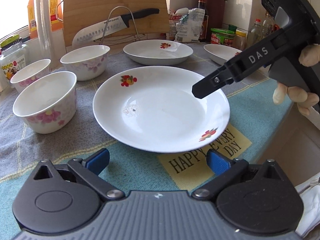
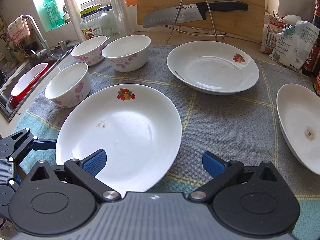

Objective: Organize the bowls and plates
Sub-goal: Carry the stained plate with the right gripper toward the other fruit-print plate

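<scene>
- Left gripper [image 1: 158, 161] is wide open with nothing in it, hanging just short of the near plate [image 1: 160, 110], whose rim sits right ahead of its blue pads [image 1: 99, 160].
- Right gripper [image 2: 154, 165] is spread wide too, also empty. Its left pad [image 2: 95, 163] is over that same plate's near edge, the other pad over the cloth [image 2: 220, 120].
- Three bowls [image 1: 47, 100] cluster ahead-left of both grippers.
- A second plate [image 2: 213, 68] is farther ahead, and a third [image 2: 300, 128] off to the right.
</scene>
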